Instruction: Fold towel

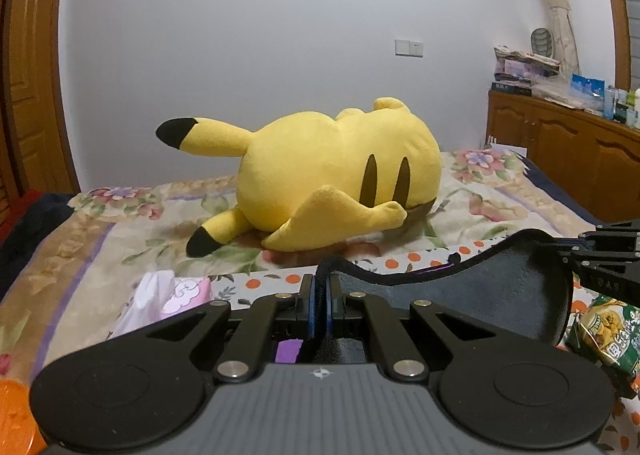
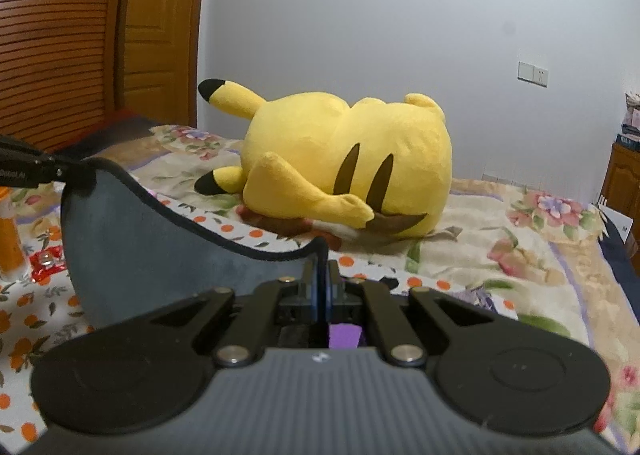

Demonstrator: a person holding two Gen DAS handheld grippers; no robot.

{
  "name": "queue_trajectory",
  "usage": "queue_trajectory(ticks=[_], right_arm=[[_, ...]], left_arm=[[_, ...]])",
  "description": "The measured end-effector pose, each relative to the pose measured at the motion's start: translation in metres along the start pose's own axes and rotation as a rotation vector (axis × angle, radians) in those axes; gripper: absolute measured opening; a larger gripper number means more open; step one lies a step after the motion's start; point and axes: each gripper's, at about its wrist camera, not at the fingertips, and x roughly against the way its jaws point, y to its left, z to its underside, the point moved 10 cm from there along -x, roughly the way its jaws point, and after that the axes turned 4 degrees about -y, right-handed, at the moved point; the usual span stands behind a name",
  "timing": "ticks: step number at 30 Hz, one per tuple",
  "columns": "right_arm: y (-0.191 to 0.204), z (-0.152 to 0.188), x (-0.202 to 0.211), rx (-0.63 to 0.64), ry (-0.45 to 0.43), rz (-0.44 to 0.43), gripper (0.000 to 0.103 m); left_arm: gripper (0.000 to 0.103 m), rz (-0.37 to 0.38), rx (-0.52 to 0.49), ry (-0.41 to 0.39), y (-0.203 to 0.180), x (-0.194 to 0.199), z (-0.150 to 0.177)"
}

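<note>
A pale wall backs the room, with a wooden door on one side and a wooden cabinet stacked with clutter on the other. A bed fills the lower scene, covered by a floral quilt and, nearer the cameras, an orange-dotted sheet. A large yellow plush toy lies on its side in the middle of the bed.

The dark blue-grey towel is lifted off the bed and hangs between the two tools, its black-trimmed top edge sagging in a curve from one to the other. Its nap looks soft and matte; a purple tag shows near the right tool.

The left tongs are pressed together on one upper corner of the towel, and the right tongs are likewise pinching the opposite corner.

A green snack bag, a pink-and-white packet, an orange bottle and a small red wrapper lie on the dotted sheet near the towel.
</note>
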Motion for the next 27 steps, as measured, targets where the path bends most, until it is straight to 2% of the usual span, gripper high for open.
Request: queue_trajectory(ticks=[20, 27], right_arm=[[-0.013, -0.019, -0.041, 0.049, -0.005, 0.058, 0.004], [-0.018, -0.022, -0.056, 0.079, -0.001, 0.078, 0.004]], left_arm=[[0.006, -0.066, -0.017, -0.032, 0.015, -0.045, -0.028], [0.006, -0.083, -0.009, -0.026, 0.018, -0.062, -0.028]])
